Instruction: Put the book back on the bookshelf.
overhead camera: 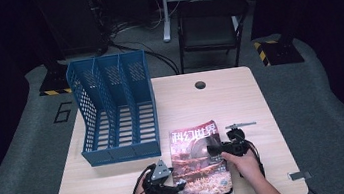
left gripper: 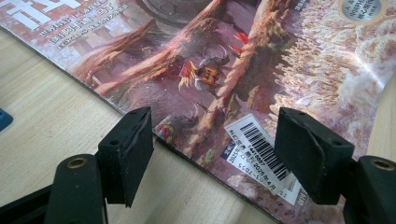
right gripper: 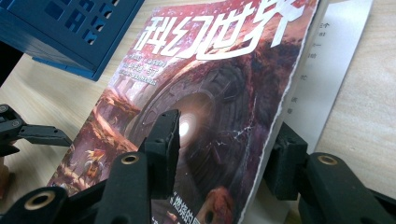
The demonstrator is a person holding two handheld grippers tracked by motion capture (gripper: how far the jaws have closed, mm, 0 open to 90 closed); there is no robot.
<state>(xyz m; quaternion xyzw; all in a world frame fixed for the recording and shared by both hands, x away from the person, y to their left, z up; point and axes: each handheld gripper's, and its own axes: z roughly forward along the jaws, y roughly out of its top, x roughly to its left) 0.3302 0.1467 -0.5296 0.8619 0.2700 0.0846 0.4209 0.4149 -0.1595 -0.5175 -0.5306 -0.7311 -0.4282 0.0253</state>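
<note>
Magazine (overhead camera: 200, 160) lay flat on counter (overhead camera: 241, 103) near blue file rack (overhead camera: 115, 109): thin, floppy, glossy, best pinched at an edge. Left gripper (left gripper: 212, 156) released over the corner; right gripper (right gripper: 229, 154) parted, straddling the lifted cover edge.

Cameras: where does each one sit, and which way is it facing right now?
High view: above the near side, facing forward and down on the table; both hands show.
Left gripper view: rides the left gripper, facing the magazine's barcode corner; its jaws straddle the corner, apart.
Right gripper view: rides the right gripper, facing up the cover toward the blue file rack; one jaw over the cover, one beyond its edge.
Shared: the magazine.
</note>
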